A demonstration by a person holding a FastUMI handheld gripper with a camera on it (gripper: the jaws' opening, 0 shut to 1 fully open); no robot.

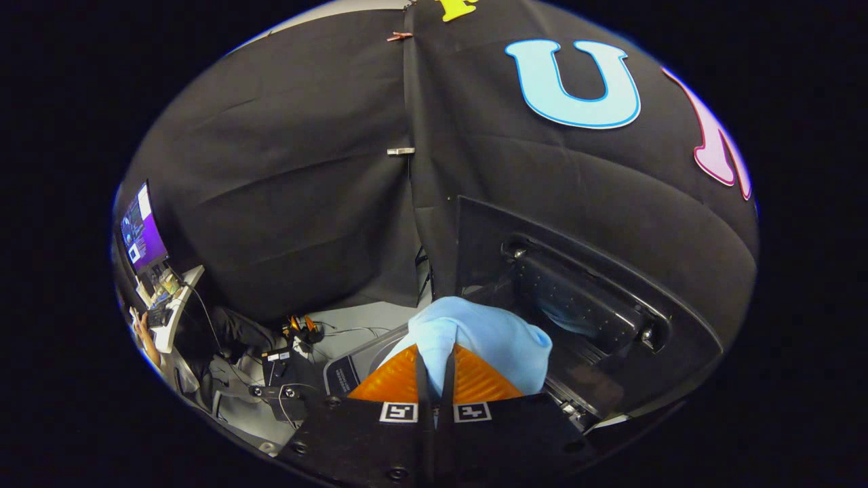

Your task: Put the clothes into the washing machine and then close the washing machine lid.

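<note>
My gripper (435, 369) is shut on a light blue piece of clothing (488, 335), which bunches up between and just ahead of the two fingers. Right behind the cloth stands the washing machine's dark lid (583, 298), raised upright, with a long handle-like bar across its inner side. A curved pale edge of the washing machine's top (359, 352) peeks out to the left of the fingers. The drum opening is hidden behind the cloth and my fingers.
Black booth cloth (305, 203) hangs behind the lid. Far off to the left, a desk (178, 305) carries a lit monitor (141, 230), and a person's hand (142, 332) rests by it. Cables and small devices (298, 332) lie on the grey floor below.
</note>
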